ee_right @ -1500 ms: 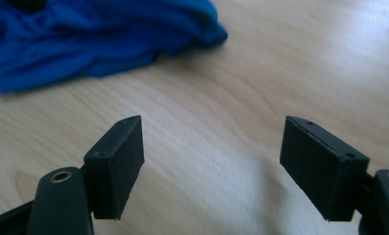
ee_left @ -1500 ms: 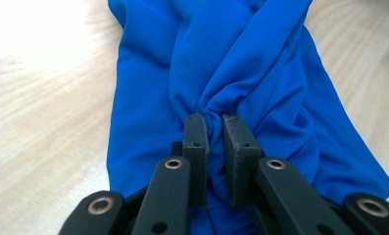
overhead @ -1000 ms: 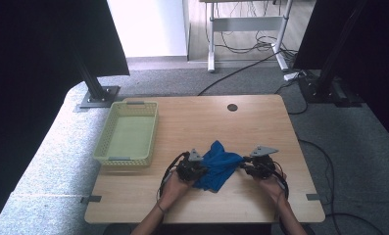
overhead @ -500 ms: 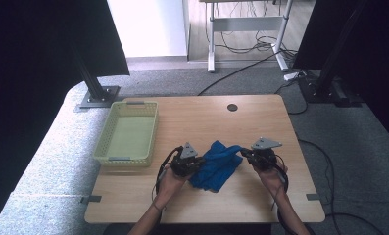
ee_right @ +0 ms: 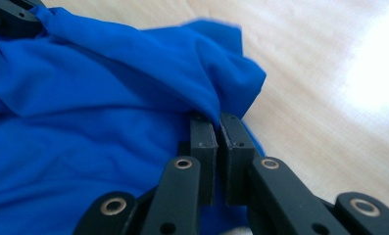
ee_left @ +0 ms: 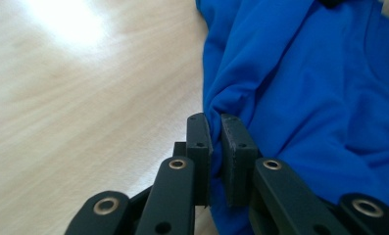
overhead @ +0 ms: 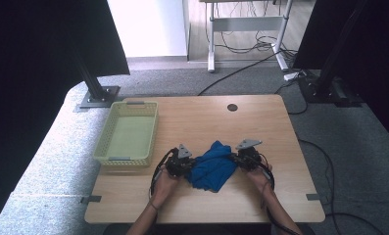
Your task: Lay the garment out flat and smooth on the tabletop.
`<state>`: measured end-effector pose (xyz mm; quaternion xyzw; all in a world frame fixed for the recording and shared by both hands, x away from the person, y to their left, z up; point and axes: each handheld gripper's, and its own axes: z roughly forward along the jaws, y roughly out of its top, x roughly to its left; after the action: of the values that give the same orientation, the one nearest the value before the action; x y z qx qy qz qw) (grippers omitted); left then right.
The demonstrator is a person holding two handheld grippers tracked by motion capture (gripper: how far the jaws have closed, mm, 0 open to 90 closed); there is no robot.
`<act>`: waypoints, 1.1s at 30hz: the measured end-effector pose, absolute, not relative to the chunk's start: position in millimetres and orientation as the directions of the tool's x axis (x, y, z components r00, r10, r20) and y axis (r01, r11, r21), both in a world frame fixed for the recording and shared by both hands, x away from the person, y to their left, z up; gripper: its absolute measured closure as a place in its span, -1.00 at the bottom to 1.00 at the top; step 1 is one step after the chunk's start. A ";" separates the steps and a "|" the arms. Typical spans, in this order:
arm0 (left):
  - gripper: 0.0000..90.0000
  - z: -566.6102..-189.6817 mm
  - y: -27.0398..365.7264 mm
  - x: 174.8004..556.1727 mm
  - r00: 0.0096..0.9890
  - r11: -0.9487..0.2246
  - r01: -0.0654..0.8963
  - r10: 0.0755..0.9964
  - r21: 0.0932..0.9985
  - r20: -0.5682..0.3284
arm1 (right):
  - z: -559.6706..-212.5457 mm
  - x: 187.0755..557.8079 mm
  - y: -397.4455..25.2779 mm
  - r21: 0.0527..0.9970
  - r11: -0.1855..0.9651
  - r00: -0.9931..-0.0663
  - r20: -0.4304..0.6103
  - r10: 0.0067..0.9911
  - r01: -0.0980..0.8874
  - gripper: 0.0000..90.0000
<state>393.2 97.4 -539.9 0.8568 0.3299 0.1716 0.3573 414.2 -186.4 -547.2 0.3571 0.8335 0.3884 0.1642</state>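
From the high view we see a crumpled blue cloth (overhead: 212, 166) lying on the wooden table (overhead: 202, 122), toward its near edge and a little right of the middle. Our left gripper (overhead: 186, 166) sits at the cloth's left edge and our right gripper (overhead: 237, 159) at its right edge, each touching the fabric, with the person's hands behind them. A pale green basket (overhead: 128, 133) stands on the table's left side, apart from the cloth, and a small dark round hole (overhead: 232, 107) marks the table's far part.

In the left gripper view, the left gripper (ee_left: 215, 134) has its jaws drawn nearly together, pinching a fold of the blue cloth (ee_left: 304, 98) between them (the fold rises straight out of the narrow gap). Bare table (ee_left: 84, 98) lies to the left of the cloth.

In the right gripper view, the right gripper (ee_right: 217, 131) likewise has its jaws closed on a ridge of the blue cloth (ee_right: 94, 122), which spreads left, and pale table (ee_right: 329, 98) shows at right.
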 end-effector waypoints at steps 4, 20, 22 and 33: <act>0.84 -542.1 90.5 392.1 0.733 -0.528 0.440 0.679 0.726 0.049 | -552.0 413.9 -192.4 0.756 0.426 -0.686 0.042 0.726 0.497 0.90; 0.83 -541.8 51.9 374.9 0.809 -0.559 0.340 0.584 0.757 0.067 | -547.0 391.8 -231.0 0.736 0.423 -0.657 0.039 0.753 0.528 0.90; 0.84 -533.7 55.9 375.6 0.802 -0.535 0.336 0.594 0.775 0.061 | -538.5 391.0 -229.0 0.753 0.416 -0.663 0.035 0.748 0.510 0.90; 0.83 -512.3 100.1 385.9 0.709 -0.477 0.380 0.701 0.792 0.082 | -498.6 408.2 -188.7 0.805 0.431 -0.718 -0.009 0.696 0.408 0.89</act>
<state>385.9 100.1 -512.3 0.8353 0.3235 0.2024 0.3957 408.2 -188.7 -498.6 0.3335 0.8280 0.4163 0.1728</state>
